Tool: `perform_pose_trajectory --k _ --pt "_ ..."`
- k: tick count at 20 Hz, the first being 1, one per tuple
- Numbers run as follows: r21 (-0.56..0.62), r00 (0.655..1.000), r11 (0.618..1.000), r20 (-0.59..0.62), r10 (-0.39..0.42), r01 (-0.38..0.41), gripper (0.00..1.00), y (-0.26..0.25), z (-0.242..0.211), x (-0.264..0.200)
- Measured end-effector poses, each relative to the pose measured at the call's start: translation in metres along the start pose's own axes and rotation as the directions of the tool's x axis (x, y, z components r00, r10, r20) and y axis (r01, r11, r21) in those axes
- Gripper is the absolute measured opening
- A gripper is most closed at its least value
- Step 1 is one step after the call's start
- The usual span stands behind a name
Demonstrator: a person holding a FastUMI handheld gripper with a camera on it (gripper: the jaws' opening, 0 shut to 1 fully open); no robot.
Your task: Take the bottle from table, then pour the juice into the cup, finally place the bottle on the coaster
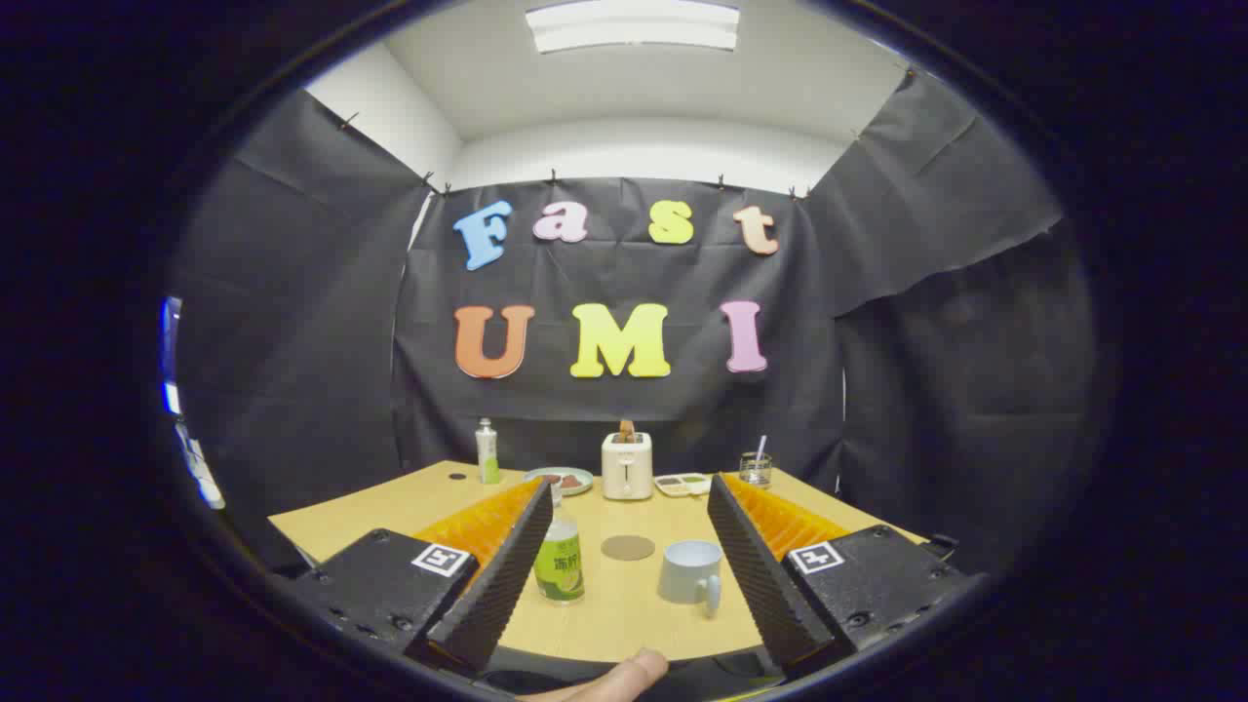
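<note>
A small juice bottle (560,559) with a green label stands upright on the wooden table (390,507), close beside my left finger (502,575). To its right stands a pale blue-grey cup (691,571), its handle toward me, near the right finger (756,570). A round brown coaster (627,547) lies flat between and just beyond the two. My gripper (629,507) is open wide, with the bottle, the coaster and the cup all in the span between its fingers, and nothing held.
Along the table's far edge stand a second green-labelled bottle (487,452), a plate (560,479), a white toaster (626,465), a divided tray (682,483) and a glass with a straw (755,468). A fingertip (624,675) shows at the near edge.
</note>
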State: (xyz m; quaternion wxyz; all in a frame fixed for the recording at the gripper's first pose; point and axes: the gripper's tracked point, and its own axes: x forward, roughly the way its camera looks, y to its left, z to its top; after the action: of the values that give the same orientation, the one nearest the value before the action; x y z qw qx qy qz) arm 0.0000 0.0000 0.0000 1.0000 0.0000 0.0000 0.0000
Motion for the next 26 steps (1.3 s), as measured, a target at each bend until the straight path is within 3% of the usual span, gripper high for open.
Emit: perform_pose_trajectory --k 7,20,26 --pt "0.061 1.000 0.998 -0.026 0.005 -0.003 1.00 -0.010 -0.018 0.015" --pt "0.031 1.000 1.000 -0.005 -0.001 0.001 1.00 -0.016 -0.025 0.022" --pt "0.047 0.998 0.999 -0.063 0.030 -0.027 1.00 -0.007 -0.046 0.037"
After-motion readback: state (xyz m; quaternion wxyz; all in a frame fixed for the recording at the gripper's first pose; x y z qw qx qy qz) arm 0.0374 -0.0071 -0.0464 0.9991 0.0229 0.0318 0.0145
